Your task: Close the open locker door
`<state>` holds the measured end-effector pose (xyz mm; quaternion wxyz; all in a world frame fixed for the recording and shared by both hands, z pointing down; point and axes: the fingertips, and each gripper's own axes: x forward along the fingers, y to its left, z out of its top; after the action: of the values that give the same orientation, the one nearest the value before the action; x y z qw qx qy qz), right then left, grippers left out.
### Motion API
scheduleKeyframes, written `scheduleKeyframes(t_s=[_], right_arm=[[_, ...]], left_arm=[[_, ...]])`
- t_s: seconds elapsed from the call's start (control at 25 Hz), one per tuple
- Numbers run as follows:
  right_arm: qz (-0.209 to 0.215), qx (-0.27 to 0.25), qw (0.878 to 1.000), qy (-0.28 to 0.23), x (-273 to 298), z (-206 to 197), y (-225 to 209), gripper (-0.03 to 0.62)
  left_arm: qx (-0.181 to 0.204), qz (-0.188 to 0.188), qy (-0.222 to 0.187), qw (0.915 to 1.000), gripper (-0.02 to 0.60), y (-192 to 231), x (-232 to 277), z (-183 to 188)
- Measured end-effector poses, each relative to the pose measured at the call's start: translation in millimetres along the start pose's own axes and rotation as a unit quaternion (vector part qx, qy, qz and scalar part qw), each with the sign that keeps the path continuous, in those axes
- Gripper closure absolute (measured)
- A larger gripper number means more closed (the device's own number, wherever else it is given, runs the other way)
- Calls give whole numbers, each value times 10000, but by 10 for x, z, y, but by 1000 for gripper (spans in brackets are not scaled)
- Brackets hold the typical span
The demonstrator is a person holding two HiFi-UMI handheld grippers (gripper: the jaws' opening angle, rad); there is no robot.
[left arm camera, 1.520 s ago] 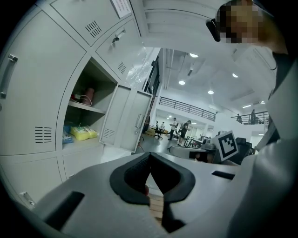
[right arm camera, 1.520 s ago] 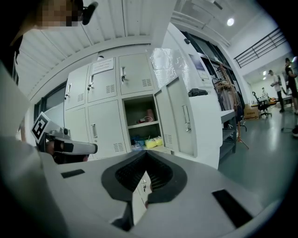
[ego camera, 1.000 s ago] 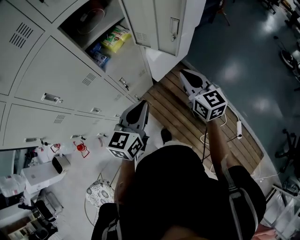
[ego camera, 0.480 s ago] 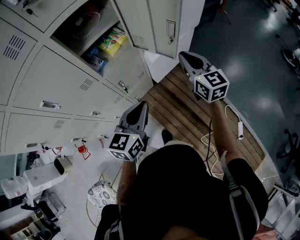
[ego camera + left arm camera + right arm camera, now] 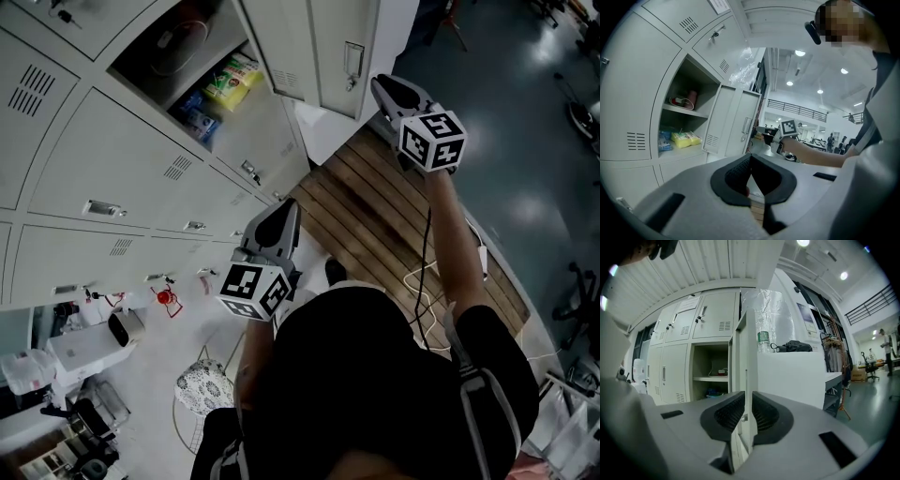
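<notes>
The open locker door (image 5: 323, 52) stands swung out at 12 o'clock in the head view, with its latch handle (image 5: 352, 59) facing the floor side. The open compartment (image 5: 155, 66) lies at 11 o'clock of the door. A yellow packet (image 5: 232, 77) and a blue packet (image 5: 199, 108) sit on the compartment's lower shelf.

The right hand-held gripper (image 5: 382, 86) is held up at 1 o'clock, just beside the door's handle edge. The head view does not show whether it touches the door. Its own view shows the jaws clenched to a thin slit with nothing between them. The door's free edge stands beyond, in line with that slit.

The left hand-held gripper (image 5: 284, 211) hangs lower, near the frame's centre, well apart from the door. It points toward the closed lockers (image 5: 141, 178) at 9 o'clock. Its jaws are clenched, tips meeting, and hold nothing.

A wooden slat platform (image 5: 370, 211) runs beneath both grippers, and a white cable (image 5: 419, 277) lies across it.
</notes>
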<state>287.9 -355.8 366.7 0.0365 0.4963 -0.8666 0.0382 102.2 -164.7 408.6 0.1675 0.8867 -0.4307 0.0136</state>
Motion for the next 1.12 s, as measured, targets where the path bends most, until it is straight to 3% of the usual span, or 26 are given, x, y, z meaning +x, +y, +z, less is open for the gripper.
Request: scheduleKeyframes(t_s=[0.32, 1.12], right_arm=[[-117, -124, 9998, -41, 124, 120, -195, 554], [295, -425, 9985, 190, 243, 112, -187, 534]], left_arm=[[31, 28, -3, 10000, 564, 81, 21, 38], [-7, 87, -107, 9999, 565, 97, 25, 53]])
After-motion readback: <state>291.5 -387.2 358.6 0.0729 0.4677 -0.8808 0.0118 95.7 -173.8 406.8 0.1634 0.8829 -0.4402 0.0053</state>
